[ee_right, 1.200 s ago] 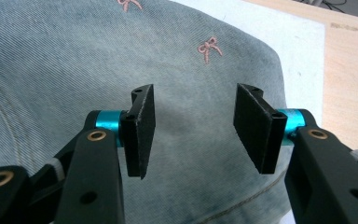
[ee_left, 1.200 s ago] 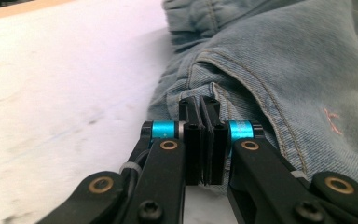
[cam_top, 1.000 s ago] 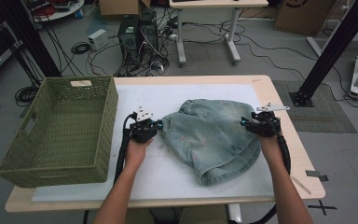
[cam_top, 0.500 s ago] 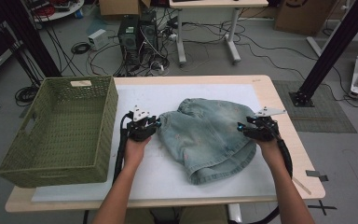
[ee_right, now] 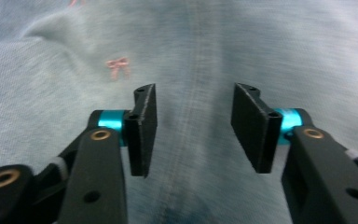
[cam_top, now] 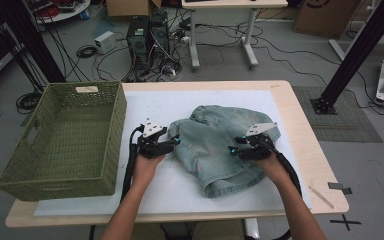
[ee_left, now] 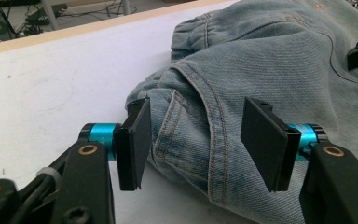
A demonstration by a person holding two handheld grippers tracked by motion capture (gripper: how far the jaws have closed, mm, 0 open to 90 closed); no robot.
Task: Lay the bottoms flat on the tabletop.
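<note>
A light-blue denim garment (cam_top: 215,145) lies crumpled on the white mat in the middle of the table. My left gripper (cam_top: 176,142) sits at the garment's left edge. In the left gripper view, my left gripper (ee_left: 196,135) has just been opening, and a stitched fold of the denim (ee_left: 200,116) lies loose between its pads, not pinched. My right gripper (cam_top: 232,150) rests over the garment's right half. In the right gripper view, my right gripper (ee_right: 193,126) stands open above a seam in the denim (ee_right: 196,70); its jaws have just closed slightly, with nothing held.
A green woven basket (cam_top: 112,130) stands on the left part of the table, its inside bare. The white mat (cam_top: 180,200) covers most of the wooden tabletop. A small strip lies near the front right corner (cam_top: 321,196). Cables and computer cases sit on the floor behind.
My left jaws have opened and let go of the denim fold. My right hand has moved left, over the garment, which is now bunched narrower.
</note>
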